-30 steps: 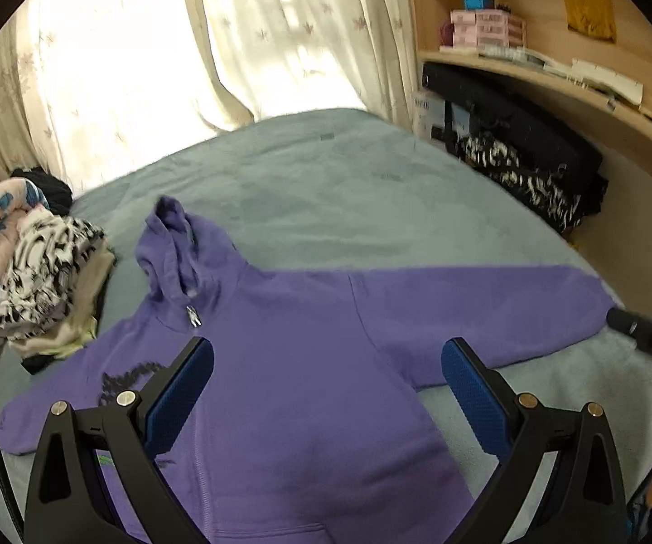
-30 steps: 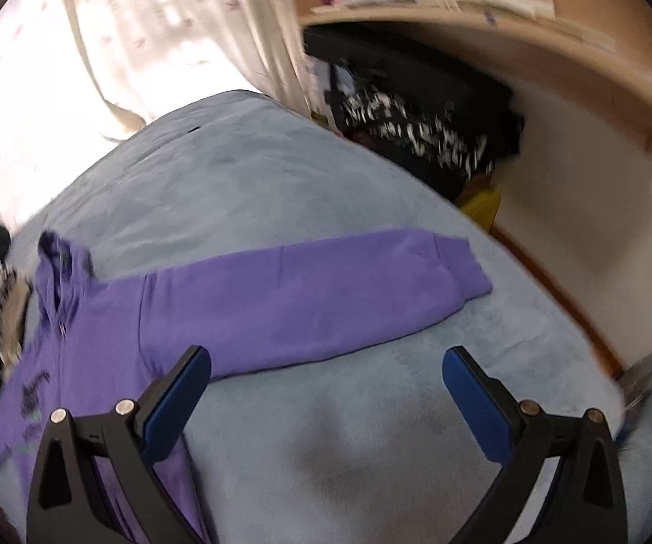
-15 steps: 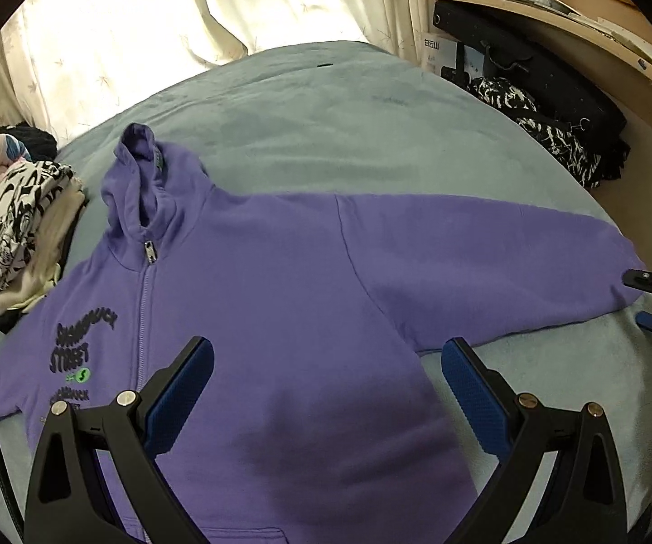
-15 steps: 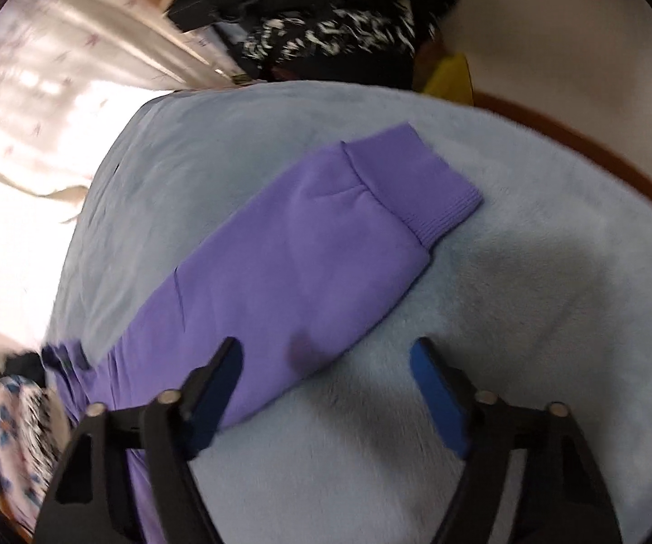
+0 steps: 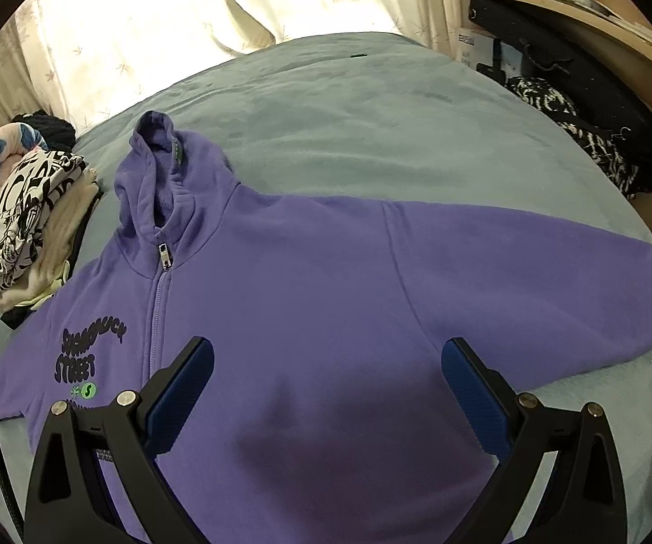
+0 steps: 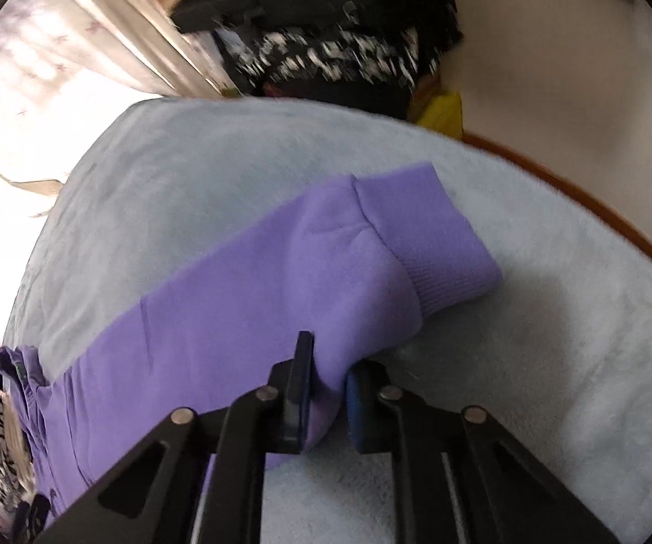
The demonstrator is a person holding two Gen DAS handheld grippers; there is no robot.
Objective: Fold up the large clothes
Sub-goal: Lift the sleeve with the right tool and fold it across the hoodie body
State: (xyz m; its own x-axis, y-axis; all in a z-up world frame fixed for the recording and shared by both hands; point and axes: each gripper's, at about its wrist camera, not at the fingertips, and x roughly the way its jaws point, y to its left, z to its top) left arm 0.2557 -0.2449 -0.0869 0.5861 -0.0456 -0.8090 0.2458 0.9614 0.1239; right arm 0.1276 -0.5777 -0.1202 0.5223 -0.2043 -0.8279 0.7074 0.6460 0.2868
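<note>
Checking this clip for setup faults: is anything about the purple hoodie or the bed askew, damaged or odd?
Nothing stands out. The purple hoodie lies flat, face up and zipped on the grey bedspread, its sleeve stretched sideways. The right gripper pinches the sleeve's lower edge near the cuff; the left gripper hangs open over the body.

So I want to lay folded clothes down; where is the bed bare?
Bare blanket lies beyond the hoodie, toward the curtain, and past the sleeve cuff. The clothes pile crowds the hood's side.
</note>
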